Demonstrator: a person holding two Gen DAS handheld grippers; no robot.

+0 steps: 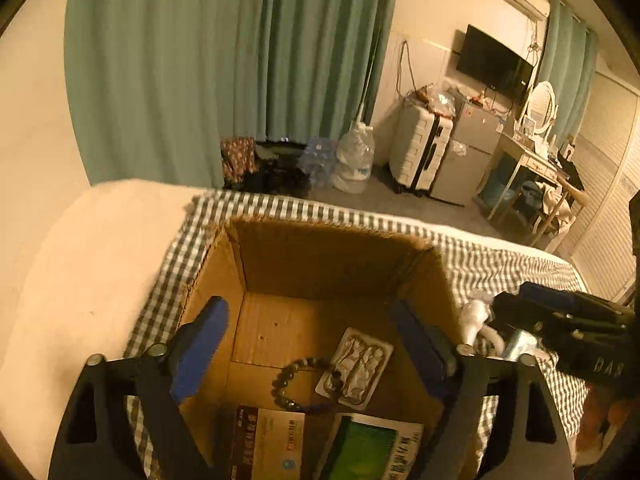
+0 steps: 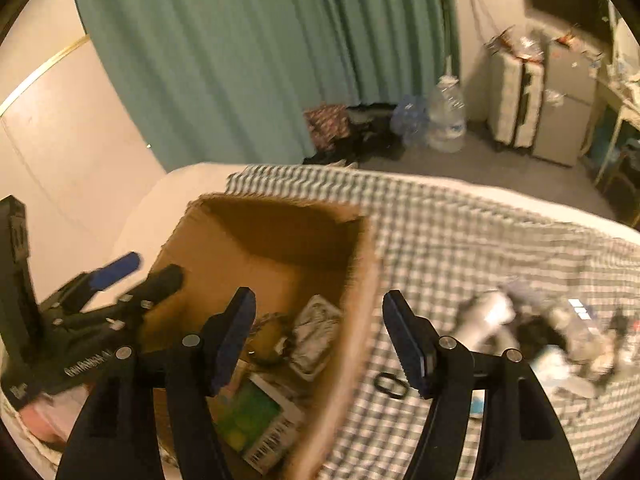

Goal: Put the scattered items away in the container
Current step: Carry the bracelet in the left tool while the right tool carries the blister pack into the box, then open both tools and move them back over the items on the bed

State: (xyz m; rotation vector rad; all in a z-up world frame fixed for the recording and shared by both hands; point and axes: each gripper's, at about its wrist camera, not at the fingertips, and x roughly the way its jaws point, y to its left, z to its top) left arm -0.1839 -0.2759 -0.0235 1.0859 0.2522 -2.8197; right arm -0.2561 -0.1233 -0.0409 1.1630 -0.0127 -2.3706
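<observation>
The open brown cardboard box [image 1: 320,264] is sitting on the checked bed cover [image 2: 460,232], holding a dark bead bracelet [image 1: 298,384] and a silver pill pack [image 1: 356,368]. The left gripper [image 1: 316,344] is hanging over the box with its jaws apart and holding nothing. The right gripper [image 2: 320,340] is also staying wide apart across the box wall.

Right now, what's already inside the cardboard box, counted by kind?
Printed packets or cartons: 2, one brown-and-tan and one green-fronted
Bead bracelet: 1
Foil blister pack: 1
Total: 4 in the cardboard box
</observation>
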